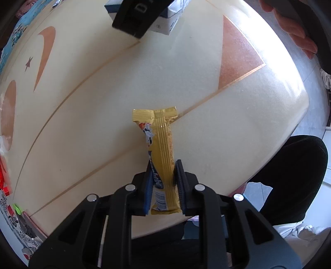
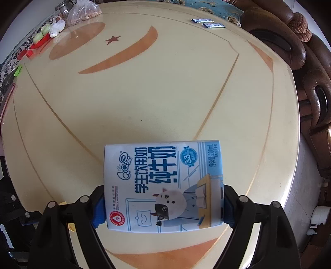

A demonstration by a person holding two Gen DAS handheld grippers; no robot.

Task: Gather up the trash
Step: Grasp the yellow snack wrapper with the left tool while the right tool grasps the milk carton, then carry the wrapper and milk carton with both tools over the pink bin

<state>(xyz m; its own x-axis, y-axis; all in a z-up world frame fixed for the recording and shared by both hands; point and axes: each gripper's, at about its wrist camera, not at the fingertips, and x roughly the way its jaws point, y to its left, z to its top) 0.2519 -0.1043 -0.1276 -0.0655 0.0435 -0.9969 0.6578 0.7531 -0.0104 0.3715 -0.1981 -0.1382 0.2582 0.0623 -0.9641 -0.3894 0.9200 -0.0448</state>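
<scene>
A gold snack wrapper (image 1: pixel 163 134) hangs over the cream table (image 1: pixel 93 124), torn open at its far end. My left gripper (image 1: pixel 163 165) points straight down and is shut on the wrapper's near half, a pad pressed to each side. In the right wrist view a blue and white milk carton (image 2: pixel 163 182) with a cartoon cow lies flat between my right gripper's (image 2: pixel 163 192) jaws. Its blue pads (image 2: pixel 98 207) rest against both of the carton's short sides. The left wrist view also shows the right gripper's black body (image 1: pixel 134 18) over the carton (image 1: pixel 169 22) at the top.
Two blue sachets (image 2: pixel 208 22) lie at the table's far edge. A plastic bag (image 2: pixel 82 12), a jar and red and green bits (image 2: pixel 39 44) crowd the far left. A brown carved chair (image 2: pixel 289 47) stands to the right. A person's hand (image 1: pixel 298 35) holds the right gripper.
</scene>
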